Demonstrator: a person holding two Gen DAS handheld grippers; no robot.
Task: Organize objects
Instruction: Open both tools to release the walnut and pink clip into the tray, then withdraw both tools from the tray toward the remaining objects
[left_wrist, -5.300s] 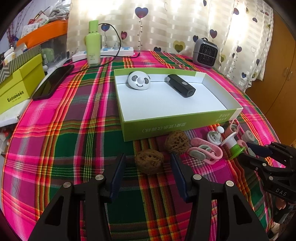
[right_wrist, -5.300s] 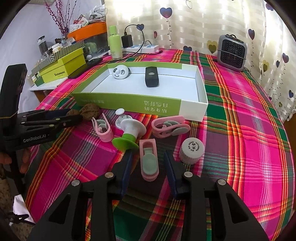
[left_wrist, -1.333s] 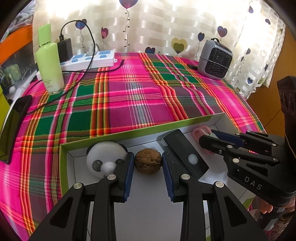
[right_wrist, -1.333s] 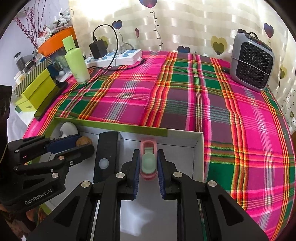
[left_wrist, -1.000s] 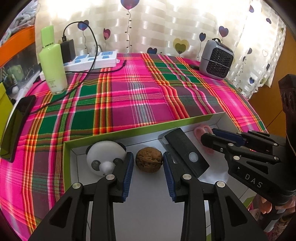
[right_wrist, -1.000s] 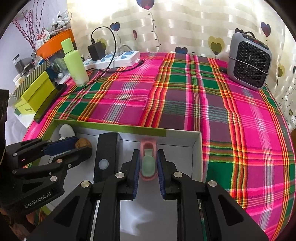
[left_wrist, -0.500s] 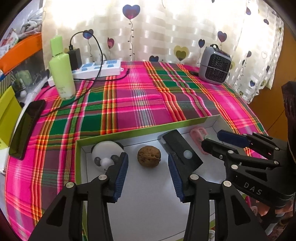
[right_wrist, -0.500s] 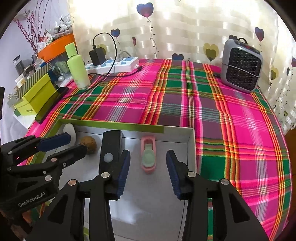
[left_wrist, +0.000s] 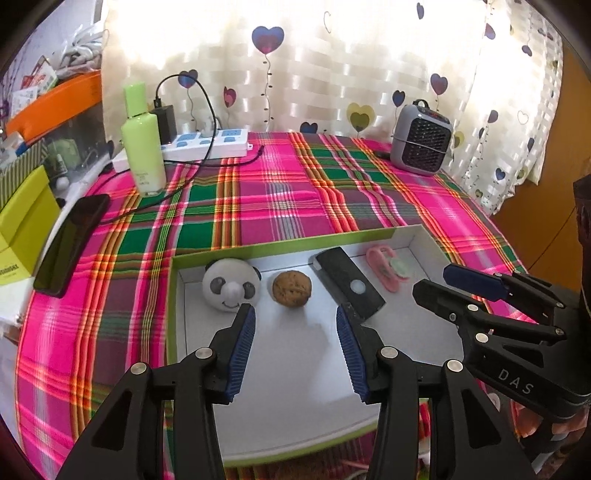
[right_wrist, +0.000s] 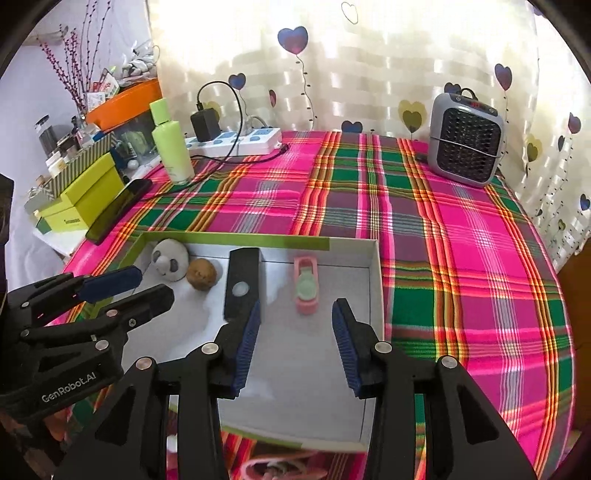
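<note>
Inside the shallow white cardboard tray with lime-green rim: two drops done, both claws clear.

Left gripper and right gripper have just been opening; jaws part-spread, nothing between them. Wrinkled brown walnut rests free between the smooth white panda-face toy and the matte black rectangular device; pink plastic clip with pale green pad lies flat near the tray's right wall. Likely next: back out to the plaid cloth for the pink pieces below the tray's near edge, blurred.
</note>
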